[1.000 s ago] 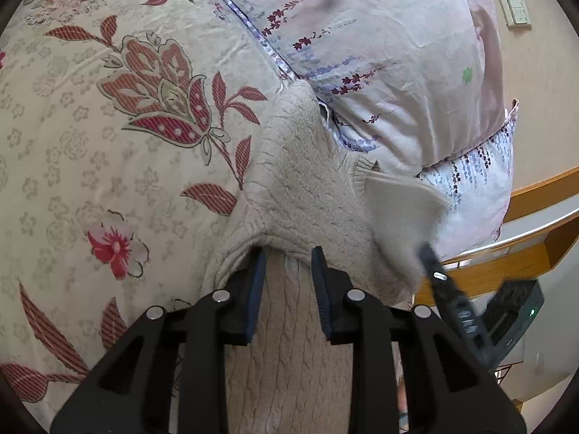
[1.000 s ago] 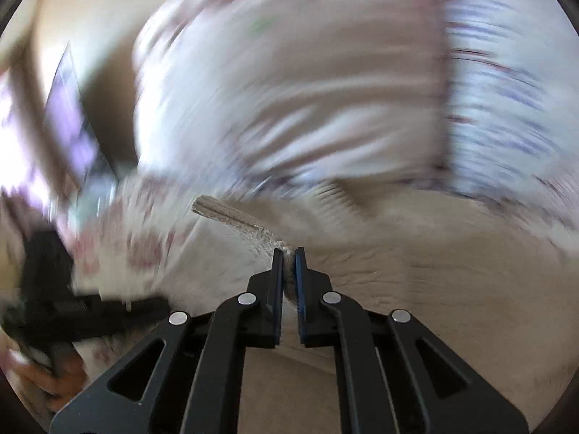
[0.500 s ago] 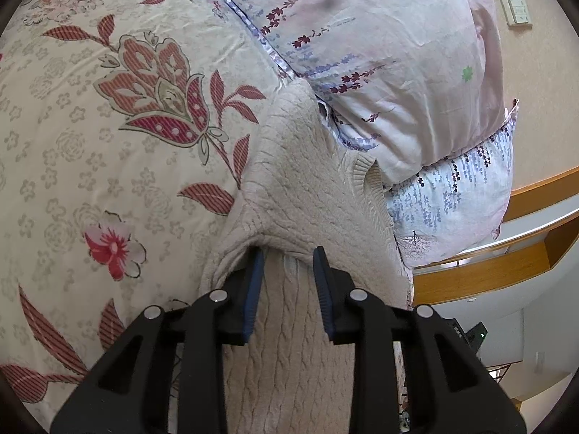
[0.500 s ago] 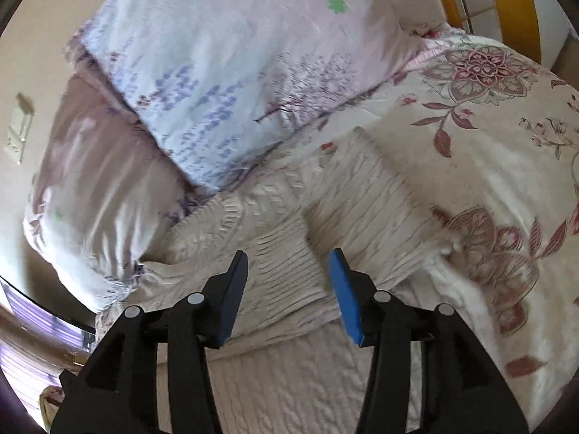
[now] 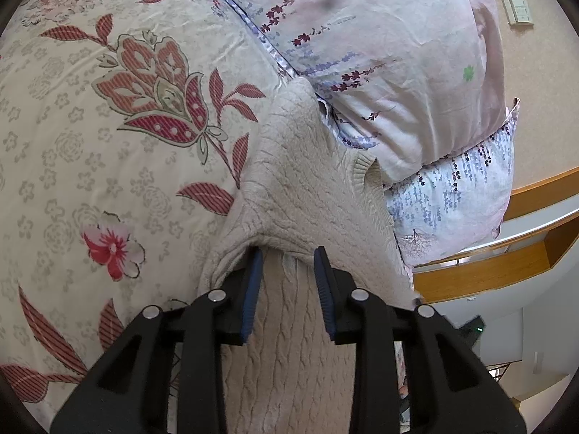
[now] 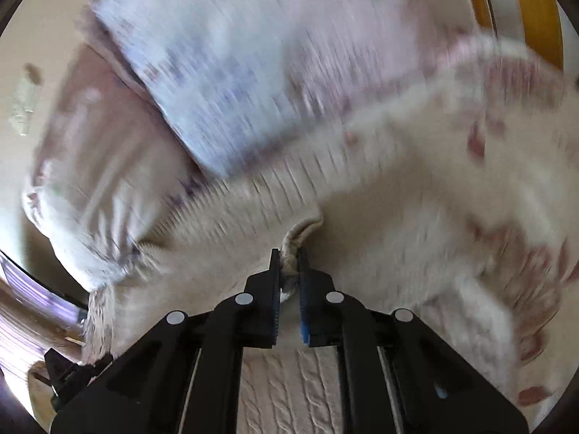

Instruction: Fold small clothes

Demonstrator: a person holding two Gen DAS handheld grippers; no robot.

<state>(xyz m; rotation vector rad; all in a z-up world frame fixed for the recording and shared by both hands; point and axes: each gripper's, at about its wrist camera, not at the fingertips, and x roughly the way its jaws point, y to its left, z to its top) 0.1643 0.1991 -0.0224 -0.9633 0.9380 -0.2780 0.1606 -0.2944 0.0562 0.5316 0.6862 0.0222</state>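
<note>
A cream cable-knit sweater (image 5: pixel 304 195) lies on a floral bedsheet (image 5: pixel 90 126), its far end against the pillows. My left gripper (image 5: pixel 287 258) is open, its blue-padded fingers resting on the sweater at a fold, with knit between them but not pinched. In the blurred right wrist view, my right gripper (image 6: pixel 288 258) is shut on a bunched edge of the sweater (image 6: pixel 302 233), which stands up between the fingers.
Two pillows with purple flower prints (image 5: pixel 380 54) (image 6: pixel 224 72) lie behind the sweater. A wooden bed frame (image 5: pixel 506 264) and a wall with switches (image 5: pixel 514 3) are at the right. The left gripper shows at the lower left of the right wrist view (image 6: pixel 72 372).
My right gripper was open above the sweater half a second ago; it has closed on a bunched edge and is moving fast. The left gripper has stayed in place, open.
</note>
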